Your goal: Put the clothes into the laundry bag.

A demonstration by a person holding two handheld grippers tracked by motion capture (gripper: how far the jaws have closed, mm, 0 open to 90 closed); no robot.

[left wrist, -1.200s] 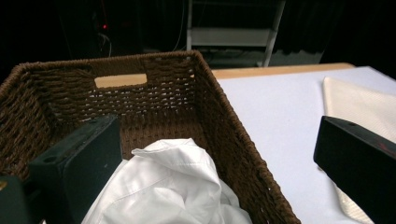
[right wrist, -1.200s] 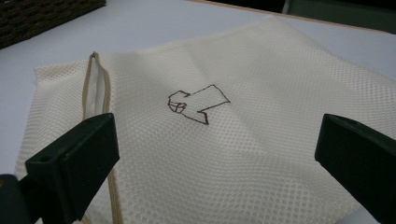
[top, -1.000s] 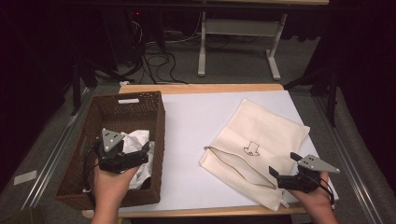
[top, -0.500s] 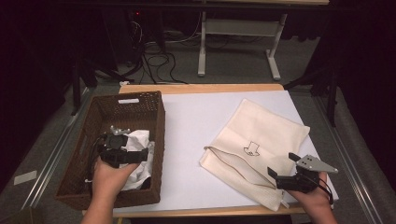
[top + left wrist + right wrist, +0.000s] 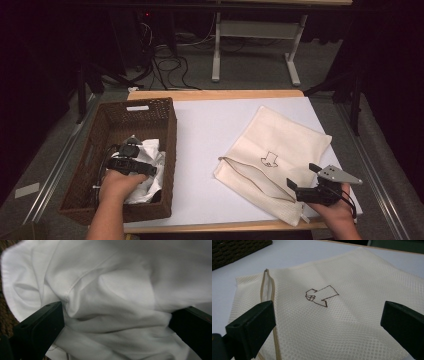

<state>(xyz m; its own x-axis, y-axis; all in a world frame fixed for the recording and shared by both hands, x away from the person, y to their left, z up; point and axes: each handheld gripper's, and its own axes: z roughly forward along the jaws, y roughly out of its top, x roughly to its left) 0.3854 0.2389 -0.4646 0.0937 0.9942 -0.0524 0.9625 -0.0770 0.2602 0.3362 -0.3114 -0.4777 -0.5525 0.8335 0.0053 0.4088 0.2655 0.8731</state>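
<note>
- Closest to the camera, at the bottom right of the high view, the right gripper (image 5: 300,189) hovers just over the near corner of the mesh laundry bag (image 5: 280,150). Its jaws are spread wide with nothing between them, so it's released.
- In the right gripper view the bag (image 5: 352,322) lies flat, and its zipper (image 5: 269,315) runs away from the camera along the left side. It looks partly unzipped near the top, I think.
- The bag's little shirt logo (image 5: 320,296) sits mid-frame. In the high view the bag lies slantwise on the table (image 5: 210,135), long axis running from lower left to upper right of the frame, with the zipper edge along its lower left side.
- Bottom left of the high view: the left gripper (image 5: 150,169) is down inside the brown wicker basket (image 5: 167,125), right on the white cloth (image 5: 150,150).
- The left gripper view shows the cloth (image 5: 112,297) bunched up between the jaws. They're still spread, one on each side of a fold, so open and not pinching yet.
- The cloth is a crumpled heap, so there's no real long axis to call.
- My read: this is the grab step. Next it needs to clamp on that fold, lift the cloth clear of the basket wall and carry it right, toward the bag's opening.
- The right one probably has to hold the zipper edge up.
</note>
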